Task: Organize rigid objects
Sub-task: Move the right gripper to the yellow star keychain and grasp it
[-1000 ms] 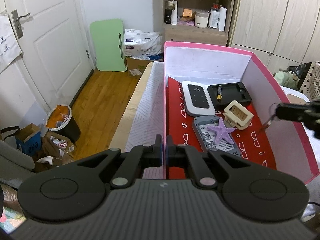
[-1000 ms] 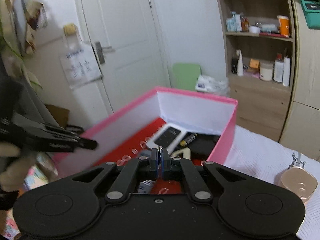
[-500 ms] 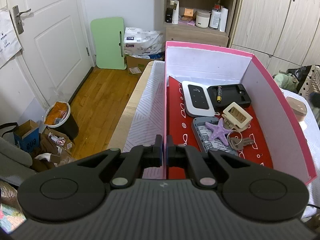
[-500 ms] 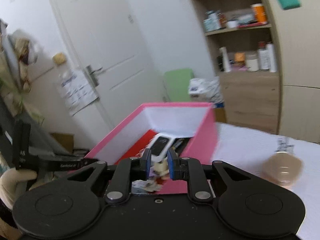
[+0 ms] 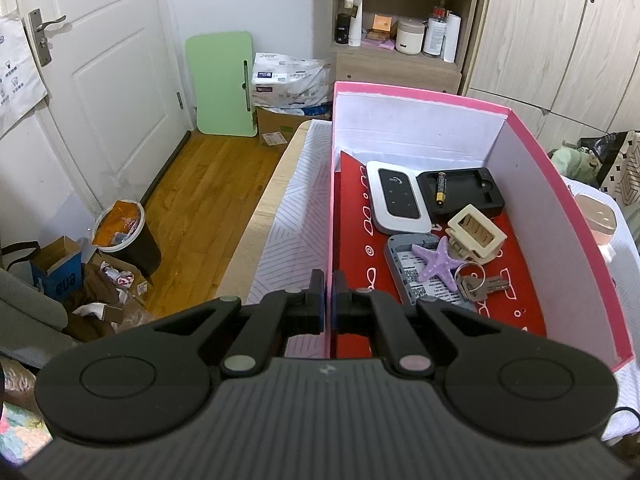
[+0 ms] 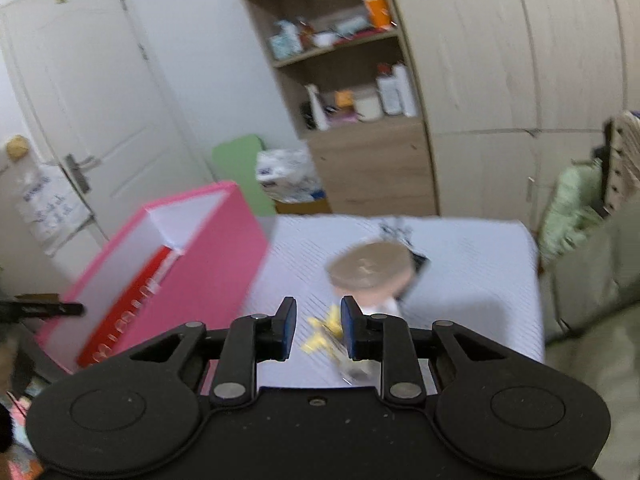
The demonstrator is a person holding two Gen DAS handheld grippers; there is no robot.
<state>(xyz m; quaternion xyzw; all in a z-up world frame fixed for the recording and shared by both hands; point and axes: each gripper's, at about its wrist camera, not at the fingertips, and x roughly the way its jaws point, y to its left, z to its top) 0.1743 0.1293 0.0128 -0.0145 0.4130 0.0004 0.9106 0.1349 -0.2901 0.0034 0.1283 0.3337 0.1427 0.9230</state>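
Observation:
A pink box (image 5: 568,216) with a red floor holds a white pocket router (image 5: 396,196), a black tray (image 5: 476,196) with a battery, a cream clip (image 5: 476,236), a purple starfish (image 5: 436,260) on a grey device, and a ring of keys (image 5: 480,282). My left gripper (image 5: 330,306) is shut on the box's thin left wall near the front corner. My right gripper (image 6: 318,324) is outside the box (image 6: 208,264), over the white cloth, jaws opening with nothing between the pads. A blurred yellow object (image 6: 324,332) lies on the cloth just beyond them.
A round pinkish case (image 6: 368,272) lies on the white cloth (image 6: 460,264) right of the box, also seen past the box wall as the case (image 5: 598,216). Beyond stand a shelf unit (image 6: 360,92), wardrobe doors and a white door. Floor clutter and a bin (image 5: 124,232) sit at left.
The key ring held by the right gripper over the box now lies inside it. The right gripper has swung right, out of the box, and its jaws have parted. The left gripper has stayed put.

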